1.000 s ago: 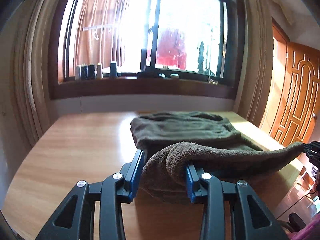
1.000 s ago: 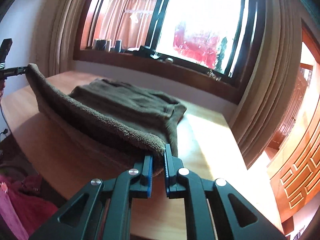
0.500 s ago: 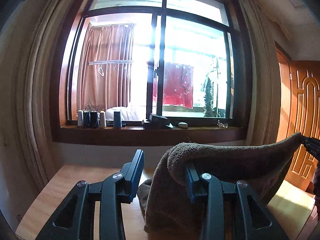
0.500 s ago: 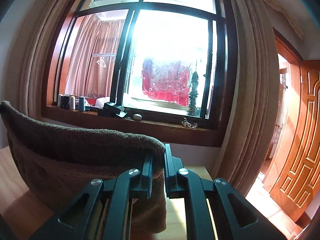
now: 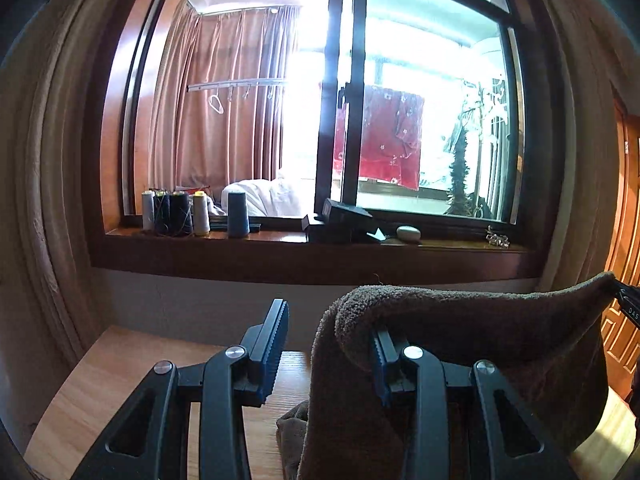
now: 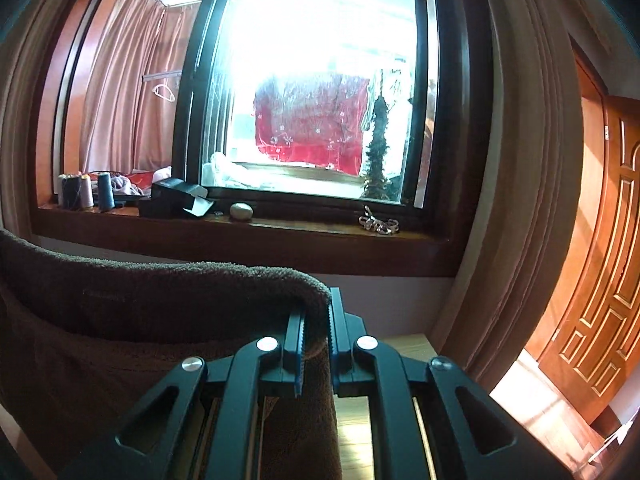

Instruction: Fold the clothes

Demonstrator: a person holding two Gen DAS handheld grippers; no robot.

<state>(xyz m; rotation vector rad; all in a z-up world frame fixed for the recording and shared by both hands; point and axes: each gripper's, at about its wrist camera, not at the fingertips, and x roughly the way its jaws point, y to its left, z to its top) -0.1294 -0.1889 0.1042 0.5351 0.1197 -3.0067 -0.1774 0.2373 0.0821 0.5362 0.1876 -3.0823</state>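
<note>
A dark brown fleece garment (image 5: 480,328) hangs lifted above the wooden table (image 5: 120,372), stretched between my two grippers. My left gripper (image 5: 328,344) is open, its fingers wide apart. The garment's corner is draped over the right finger (image 5: 380,360) only, with a gap to the left finger (image 5: 276,332). In the right wrist view the garment (image 6: 140,292) runs off to the left, and my right gripper (image 6: 316,332) is shut on its top edge. The right gripper's tip (image 5: 630,308) shows at the far right of the left wrist view. The garment's lower part is hidden.
A window sill behind the table carries several thread spools (image 5: 176,212), a black box (image 5: 344,220) and a pebble-like object (image 6: 241,212). Heavy curtains (image 6: 500,200) flank the window. A wooden door (image 6: 600,280) stands to the right.
Both grippers have risen from table height, lifting the garment's front edge off the table so that it now hangs between them. The views have tilted up toward the window.
</note>
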